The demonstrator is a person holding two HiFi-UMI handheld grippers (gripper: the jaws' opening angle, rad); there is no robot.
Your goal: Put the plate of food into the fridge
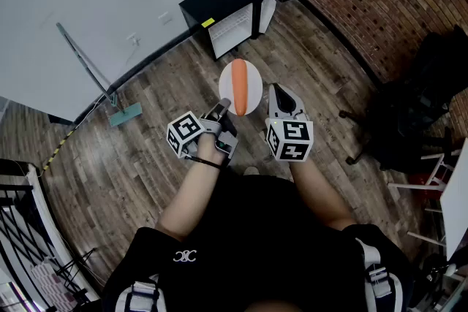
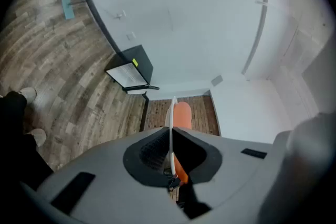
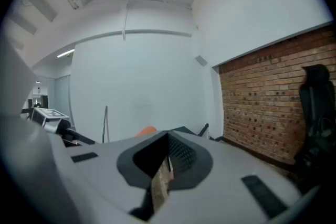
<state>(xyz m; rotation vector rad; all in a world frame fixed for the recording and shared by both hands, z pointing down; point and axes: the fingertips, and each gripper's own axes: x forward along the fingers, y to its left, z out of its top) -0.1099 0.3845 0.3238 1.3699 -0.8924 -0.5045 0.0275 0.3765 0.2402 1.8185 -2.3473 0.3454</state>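
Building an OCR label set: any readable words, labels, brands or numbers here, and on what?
No readable words or numbers.
Left gripper cube, right gripper cube: square marker patterns, not text.
Shirt: small white emblem, no words.
Fridge: yellow sticker, too small to read.

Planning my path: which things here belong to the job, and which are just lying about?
Job: plate, orange food on it, open fridge, left gripper gripping the plate's rim.
Lying about: mop, office chair.
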